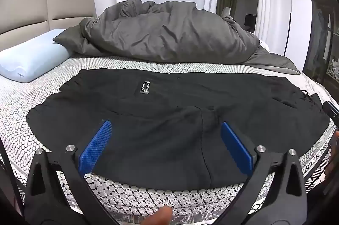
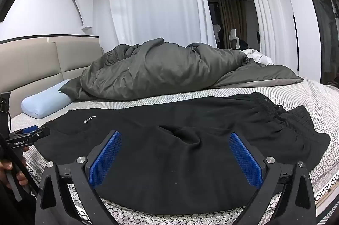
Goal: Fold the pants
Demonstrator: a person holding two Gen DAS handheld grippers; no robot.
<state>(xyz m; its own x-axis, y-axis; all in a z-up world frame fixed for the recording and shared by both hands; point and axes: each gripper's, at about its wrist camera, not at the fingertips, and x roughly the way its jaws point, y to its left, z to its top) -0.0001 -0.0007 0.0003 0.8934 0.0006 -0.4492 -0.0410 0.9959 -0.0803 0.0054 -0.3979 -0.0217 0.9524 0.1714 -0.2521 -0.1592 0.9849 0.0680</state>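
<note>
While you hover both tools at the near edge of the bed (image 1: 31, 98), the black pants (image 1: 169, 119) lie spread flat across the patterned mattress cover, waistband out at three o'clock and a small label (image 1: 145, 87) at twelve. Your left gripper (image 1: 165, 129) is released, blue pads (image 1: 95, 146) spread wide above the fabric, nothing pinched. Your right gripper (image 2: 175, 140) is released too, pads apart over the cloth. Behind, at twelve o'clock, sits a rumpled grey duvet (image 1: 165, 34); at ten, a pale blue pillow (image 1: 31, 60).
</note>
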